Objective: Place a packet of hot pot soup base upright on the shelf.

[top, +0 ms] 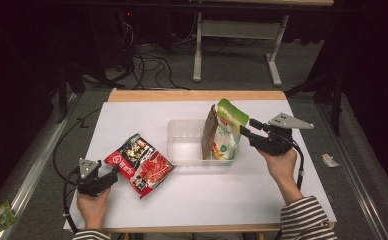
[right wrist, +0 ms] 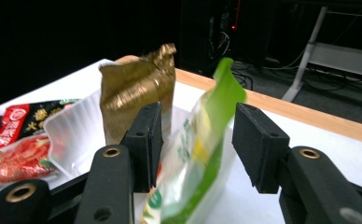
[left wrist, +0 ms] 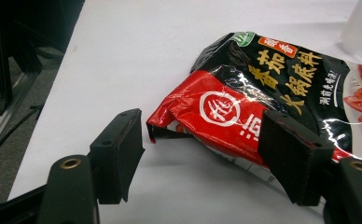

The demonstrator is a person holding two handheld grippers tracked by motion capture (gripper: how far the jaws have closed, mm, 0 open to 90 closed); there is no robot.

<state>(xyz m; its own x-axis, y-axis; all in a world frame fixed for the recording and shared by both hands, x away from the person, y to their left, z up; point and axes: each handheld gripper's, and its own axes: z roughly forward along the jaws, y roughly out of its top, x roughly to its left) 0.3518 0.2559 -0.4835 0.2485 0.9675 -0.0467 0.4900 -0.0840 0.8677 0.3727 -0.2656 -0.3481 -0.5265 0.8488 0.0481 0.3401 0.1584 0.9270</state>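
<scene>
Table [top: 132, 115]: white top with a wooden far edge, carrying a tray and three pouches.
Left gripper [top: 113, 172]: held low at near left of table; jaws spread wide, grasping nothing; aimed at near corner of red-and-black soup-base pouch.
Left gripper, own view [left wrist: 198, 149]: one pad just left of pouch corner, other pad in front of pouch's red band; contact cannot be confirmed.
Red-and-black soup-base pouch [top: 139, 164]: lying flat on table, just left of tray, printed face up.
Clear plastic tray [top: 184, 145]: at table centre, left half bare.
Green-and-white pouch [top: 228, 131]: standing upright at right end of tray, top tilted slightly right.
Brown pouch [top: 210, 131]: upright in tray, directly against left side of green-and-white pouch.
Right gripper [top: 245, 129]: held level at right of tray; jaws released, one on each side of green-and-white pouch's upper edge.
Right gripper, own view [right wrist: 198, 140]: gap visible between right pad and pouch; pouch not clamped.
</scene>
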